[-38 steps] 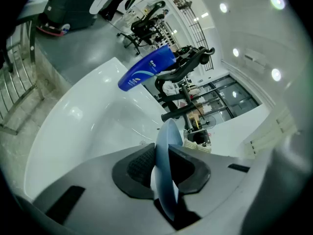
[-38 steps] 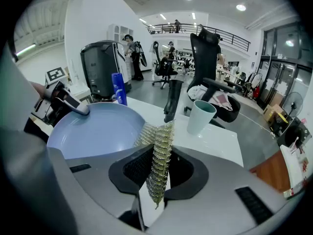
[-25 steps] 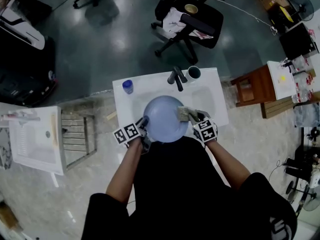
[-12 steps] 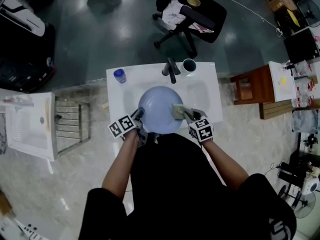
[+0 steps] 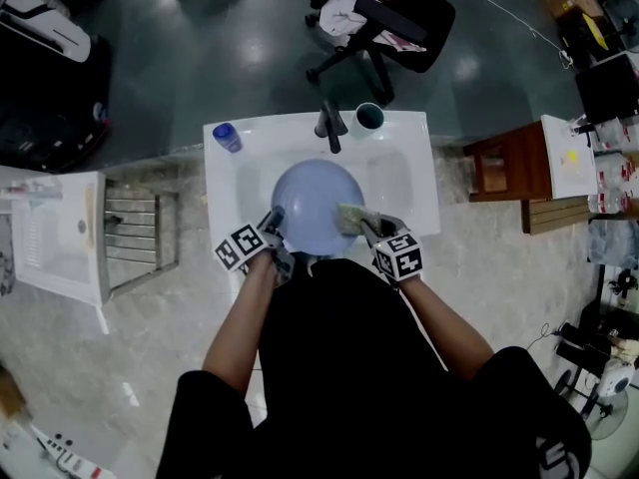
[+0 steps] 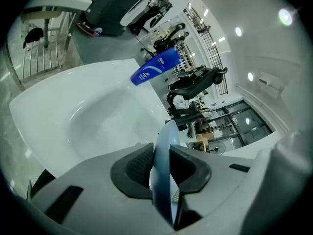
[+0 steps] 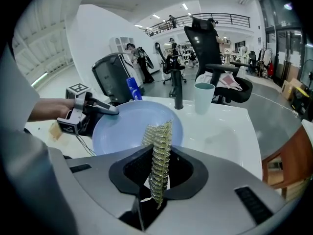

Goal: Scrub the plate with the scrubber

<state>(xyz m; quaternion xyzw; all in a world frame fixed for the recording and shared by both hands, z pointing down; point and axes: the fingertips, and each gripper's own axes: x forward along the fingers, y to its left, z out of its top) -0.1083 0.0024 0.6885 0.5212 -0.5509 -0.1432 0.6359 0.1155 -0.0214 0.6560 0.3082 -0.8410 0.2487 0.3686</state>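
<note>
A pale blue plate is held over the white sink. My left gripper is shut on the plate's near-left rim; in the left gripper view the rim stands edge-on between the pads of that gripper. My right gripper is shut on a yellow-green mesh scrubber, which rests against the plate's right side. The right gripper view shows the scrubber upright between the jaws of the right gripper, its tip over the plate, with the left gripper at the plate's far-left rim.
A dark faucet and a teal cup stand at the sink's back edge, and a blue bottle at its back-left corner. A metal rack is on the left, a wooden stool on the right, and an office chair behind.
The scrubber has slid a little toward the plate's near edge. Both grippers keep their holds, and the head view has shifted slightly.
</note>
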